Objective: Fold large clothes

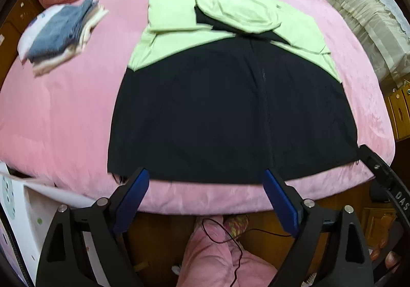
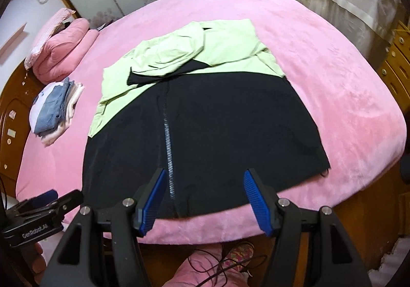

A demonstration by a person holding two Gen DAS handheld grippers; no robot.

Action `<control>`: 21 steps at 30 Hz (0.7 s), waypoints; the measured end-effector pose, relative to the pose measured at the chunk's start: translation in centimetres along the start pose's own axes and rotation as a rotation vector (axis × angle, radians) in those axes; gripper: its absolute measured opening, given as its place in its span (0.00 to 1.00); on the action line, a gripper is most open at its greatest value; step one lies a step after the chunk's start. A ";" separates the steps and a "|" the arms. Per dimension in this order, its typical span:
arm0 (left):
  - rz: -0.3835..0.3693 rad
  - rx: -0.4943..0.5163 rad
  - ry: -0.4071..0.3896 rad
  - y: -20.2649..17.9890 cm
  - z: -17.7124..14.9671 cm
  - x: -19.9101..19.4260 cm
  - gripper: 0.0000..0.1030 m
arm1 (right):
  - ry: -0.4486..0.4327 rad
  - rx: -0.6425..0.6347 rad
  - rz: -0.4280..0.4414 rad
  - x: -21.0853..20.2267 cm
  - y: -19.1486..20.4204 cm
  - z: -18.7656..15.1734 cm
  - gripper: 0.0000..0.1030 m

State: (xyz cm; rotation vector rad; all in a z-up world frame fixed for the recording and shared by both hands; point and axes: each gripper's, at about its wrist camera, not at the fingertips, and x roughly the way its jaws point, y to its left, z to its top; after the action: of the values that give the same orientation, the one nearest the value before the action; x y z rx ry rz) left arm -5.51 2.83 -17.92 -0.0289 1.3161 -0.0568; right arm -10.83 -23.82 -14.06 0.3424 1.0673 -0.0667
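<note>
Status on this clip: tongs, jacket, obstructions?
Both tongs, left and right, open, empty. Jacket flat on bed, sleeves folded in. Nothing in the way.

A pink-covered bed carries a black-and-green jacket, folded clothes stack and pink quilt.

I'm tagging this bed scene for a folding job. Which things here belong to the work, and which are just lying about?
Part of the job:
- black and lime-green jacket, spread flat with its sleeves folded in
- left tool, open
- right tool, open
- pink bed cover, the work surface

Lying about:
- stack of folded clothes
- rolled pink quilt
</note>
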 end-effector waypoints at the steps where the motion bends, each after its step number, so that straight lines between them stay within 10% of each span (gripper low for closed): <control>1: -0.003 -0.016 0.018 0.4 -0.3 0.4 0.87 | 0.002 0.015 0.010 0.0 -0.5 -0.3 0.60; 15: -0.091 -0.333 0.150 10.8 -4.7 4.0 0.92 | 0.117 0.320 0.018 0.9 -11.7 -4.6 0.60; 21: -0.183 -0.488 0.192 14.1 -4.1 7.2 0.98 | 0.109 0.685 0.092 3.0 -16.9 -5.4 0.60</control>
State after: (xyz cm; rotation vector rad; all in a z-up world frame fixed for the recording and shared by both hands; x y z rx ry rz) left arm -7.27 16.57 -26.68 -0.5714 1.4901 0.1098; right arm -17.63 -37.75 -23.14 1.0207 1.1130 -0.3383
